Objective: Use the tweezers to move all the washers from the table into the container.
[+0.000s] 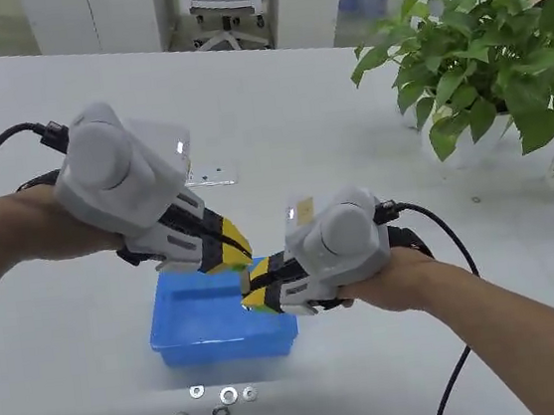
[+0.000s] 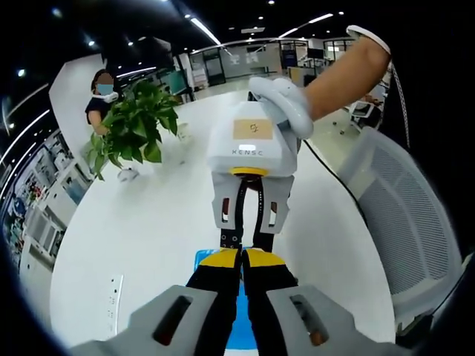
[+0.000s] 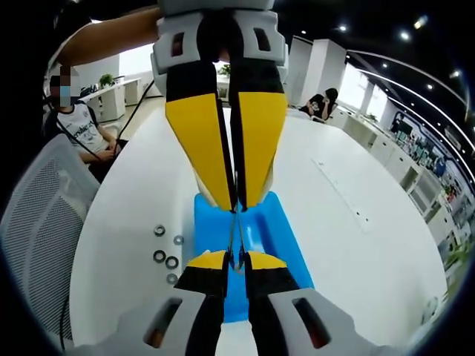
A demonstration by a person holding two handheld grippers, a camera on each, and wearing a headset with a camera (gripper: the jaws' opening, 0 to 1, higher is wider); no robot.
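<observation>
Currently you are holding both grippers tip to tip above the container (image 1: 223, 346), which is sitting toward the near edge of the worktop (image 1: 345, 100). Your left gripper (image 1: 235, 256) is pressing its jaws together on one end of the tweezers (image 3: 236, 222). Your right gripper (image 1: 255, 297) is clamping its jaws on the other end, so both are gripping the tool at once. Five washers (image 1: 228, 395) are lying loose on the worktop just beside the container's near wall, close together in a small cluster. A plant (image 1: 479, 44) is standing toward the far right corner, well apart from the work.
</observation>
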